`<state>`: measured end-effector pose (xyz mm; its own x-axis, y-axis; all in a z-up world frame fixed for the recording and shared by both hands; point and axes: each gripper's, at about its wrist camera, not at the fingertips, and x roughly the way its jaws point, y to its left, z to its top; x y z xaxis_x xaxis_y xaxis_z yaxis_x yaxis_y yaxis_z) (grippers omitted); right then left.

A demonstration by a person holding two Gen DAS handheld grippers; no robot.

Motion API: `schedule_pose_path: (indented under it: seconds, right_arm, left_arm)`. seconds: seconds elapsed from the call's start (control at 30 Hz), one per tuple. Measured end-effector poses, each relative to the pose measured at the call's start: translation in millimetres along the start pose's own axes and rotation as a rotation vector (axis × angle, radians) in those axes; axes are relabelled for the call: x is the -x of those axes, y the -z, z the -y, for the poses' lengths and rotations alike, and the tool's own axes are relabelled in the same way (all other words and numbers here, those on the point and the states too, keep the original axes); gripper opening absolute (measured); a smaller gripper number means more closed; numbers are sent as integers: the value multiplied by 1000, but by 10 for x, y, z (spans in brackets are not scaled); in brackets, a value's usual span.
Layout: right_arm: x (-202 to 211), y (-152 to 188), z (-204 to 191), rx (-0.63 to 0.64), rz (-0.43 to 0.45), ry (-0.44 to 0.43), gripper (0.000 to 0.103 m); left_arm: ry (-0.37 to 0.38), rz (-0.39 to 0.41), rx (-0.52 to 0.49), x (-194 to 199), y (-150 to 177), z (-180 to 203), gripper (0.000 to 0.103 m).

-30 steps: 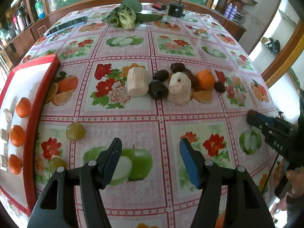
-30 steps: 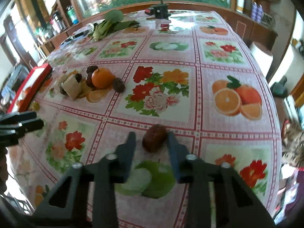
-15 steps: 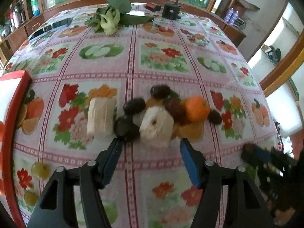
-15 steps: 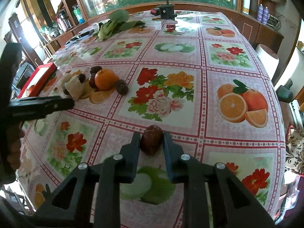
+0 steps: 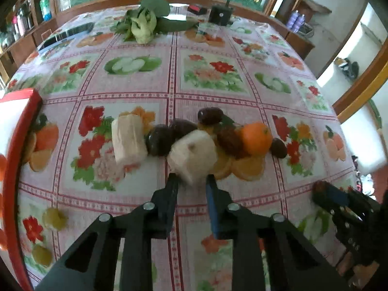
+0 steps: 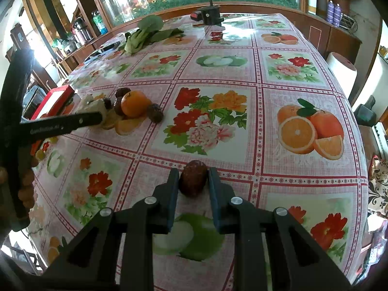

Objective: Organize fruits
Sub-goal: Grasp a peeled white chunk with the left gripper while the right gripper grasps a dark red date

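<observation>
My left gripper (image 5: 191, 184) is shut on a pale peeled fruit chunk (image 5: 192, 156) at the near edge of a fruit pile on the table. The pile holds a second pale chunk (image 5: 128, 140), an orange (image 5: 257, 137) and several dark dates (image 5: 211, 116). My right gripper (image 6: 193, 181) is shut on a dark brown date (image 6: 193, 181), just above the tablecloth. The pile also shows in the right wrist view, with the orange (image 6: 134, 103) at its middle. The left gripper's arm (image 6: 60, 125) crosses that view at left.
A red-rimmed white tray (image 5: 24, 126) lies at the table's left edge. Green grapes (image 5: 54, 218) lie near it. Leafy greens (image 5: 143, 24) and a black device (image 5: 220, 14) sit at the far end. A white roll (image 6: 342, 72) stands beyond the right edge.
My left gripper moved forward to the pile and closed on the pale chunk. My right gripper closed tighter on the date and holds it.
</observation>
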<state>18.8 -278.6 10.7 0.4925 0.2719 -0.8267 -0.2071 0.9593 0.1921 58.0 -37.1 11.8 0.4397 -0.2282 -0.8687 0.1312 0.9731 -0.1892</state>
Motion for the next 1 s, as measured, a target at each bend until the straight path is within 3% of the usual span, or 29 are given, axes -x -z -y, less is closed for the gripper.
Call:
schedule_pose_path:
  seconds: [0.13,0.2,0.27,0.33,0.6,1.0]
  right_arm:
    - [0,0,-1,-2,0,2,25]
    - [-1,-5,-8,-2,2,3,25]
    - [-4,-7,-6,0,0,4,26]
    - [-5,-8,-5,-3,0,2,26]
    - [-10,-14,26,-22,-3,-11,26]
    - [42,33,-28,-1,11,6,26]
  left_arm:
    - [3,12,7,61,89,-39,25]
    - [5,15,19,50,64,-48,32]
    - [22,22,50,27,16,-67,45]
    - [43,30,79,12,-14,-81,47]
    - [37,39,116,-70,-153,-85,40]
    - [-1,27,28,94,105,-37,40]
